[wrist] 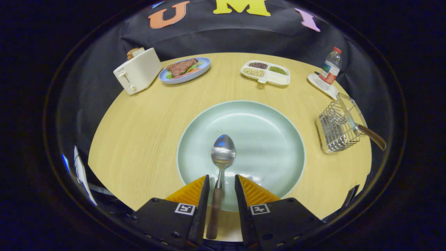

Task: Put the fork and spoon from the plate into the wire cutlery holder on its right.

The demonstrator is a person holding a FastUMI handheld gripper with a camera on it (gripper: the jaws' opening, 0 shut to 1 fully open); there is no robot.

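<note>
A metal spoon (223, 153) with a brown wooden handle lies on the pale green plate (264, 139), bowl pointing away from me. My gripper (222, 178) is low over the plate's near rim, its fingers straddling the spoon's handle. A gap shows on the right side of the handle, so the fingers stand open around it. To the right of the plate lies the wire cutlery holder (336, 129). A fork (352, 120) rests in it, its brown handle sticking out to the right.
At the back of the round wooden table (139, 139) stand a white toaster (137, 71), a blue plate of meat and salad (184, 69), a white divided dish of beans (266, 72) and a water bottle (331, 68) on a small white tray.
</note>
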